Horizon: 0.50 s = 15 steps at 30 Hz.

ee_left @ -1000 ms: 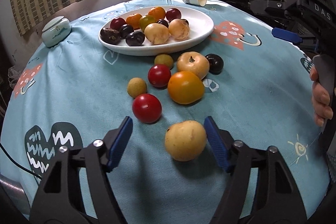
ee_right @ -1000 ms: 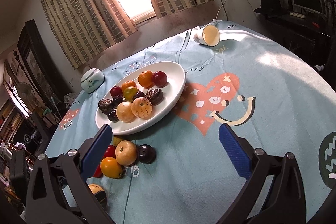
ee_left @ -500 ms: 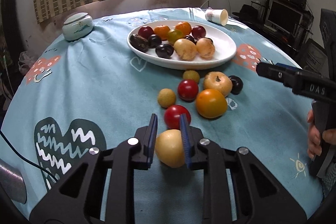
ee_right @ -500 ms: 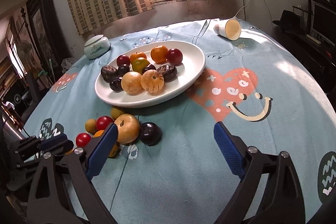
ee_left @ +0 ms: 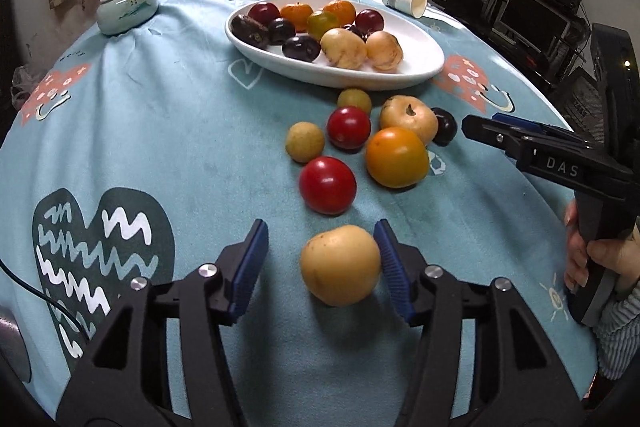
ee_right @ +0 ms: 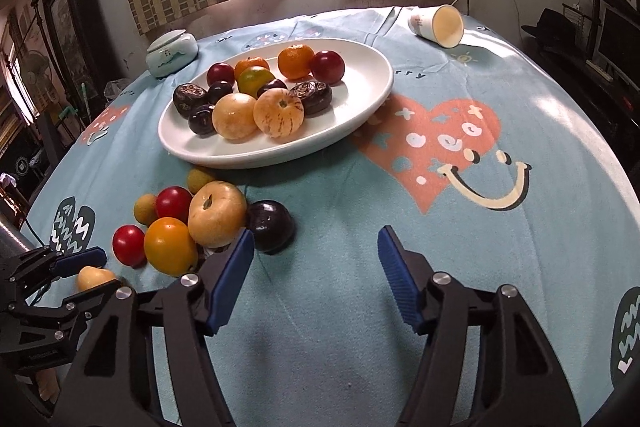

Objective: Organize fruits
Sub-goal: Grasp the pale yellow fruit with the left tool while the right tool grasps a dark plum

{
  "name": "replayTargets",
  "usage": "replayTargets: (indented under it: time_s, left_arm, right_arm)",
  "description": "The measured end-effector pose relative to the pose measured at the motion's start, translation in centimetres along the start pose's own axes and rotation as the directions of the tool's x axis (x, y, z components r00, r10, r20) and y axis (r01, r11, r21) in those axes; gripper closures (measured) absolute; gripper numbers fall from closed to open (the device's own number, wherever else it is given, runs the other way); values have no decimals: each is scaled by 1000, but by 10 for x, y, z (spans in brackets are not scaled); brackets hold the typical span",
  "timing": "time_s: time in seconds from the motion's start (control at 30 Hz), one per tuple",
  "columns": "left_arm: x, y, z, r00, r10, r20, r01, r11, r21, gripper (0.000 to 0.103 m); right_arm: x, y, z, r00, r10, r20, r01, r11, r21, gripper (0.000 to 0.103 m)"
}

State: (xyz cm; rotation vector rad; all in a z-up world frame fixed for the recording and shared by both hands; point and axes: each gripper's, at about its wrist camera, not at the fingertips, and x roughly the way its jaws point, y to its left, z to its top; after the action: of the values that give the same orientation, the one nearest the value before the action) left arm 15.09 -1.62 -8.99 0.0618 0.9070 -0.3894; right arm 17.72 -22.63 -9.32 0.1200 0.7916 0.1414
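A yellow round fruit (ee_left: pixel 340 265) lies on the blue tablecloth between the jaws of my left gripper (ee_left: pixel 320 263), which is open; the right pad touches it or nearly so, the left pad stands apart. It also shows in the right wrist view (ee_right: pixel 94 277). A white oval plate (ee_left: pixel 424 67) at the back holds several fruits. Loose fruits lie in front of it: a red tomato (ee_left: pixel 327 185), an orange tomato (ee_left: pixel 397 157), a pale apple-like fruit (ee_left: pixel 408 119), a dark plum (ee_right: pixel 270 225). My right gripper (ee_right: pixel 316 275) is open and empty just right of the plum.
A paper cup (ee_right: pixel 438 26) lies on its side at the back right. A pale green lidded jar (ee_left: pixel 127 6) stands at the back left. The round table's edge curves around all sides. A monitor and shelves stand off the table's right.
My left gripper was shut on the yellow fruit half a second ago and has opened. My right gripper has moved nearer the loose fruits.
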Motion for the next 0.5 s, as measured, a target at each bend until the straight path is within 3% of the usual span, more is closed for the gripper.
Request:
replayTargets:
  time_s: [0.07,0.23,0.33,0.5]
  left_arm:
    - [-2,-3,-3,1000,-14,4,14,1000,12,66]
    - [-10,-3,-15,999,-40,-11,40,999,36,66]
    - [-15,6,-19,998,-69,-4,69,998,4,66]
    - [-15,10,-18,997,-76,-4,76,997,-23,66]
  right_arm:
    - [-1,0,0,1000,4,-2,-4,1000,1,38]
    - [0,0,1,1000,6,-5,-6,1000,-1,38]
    - [1,3,1,1000,5,-8,-5,1000,-12,40]
    - [13,13,1,999,-10,-41,7,998,-61,50]
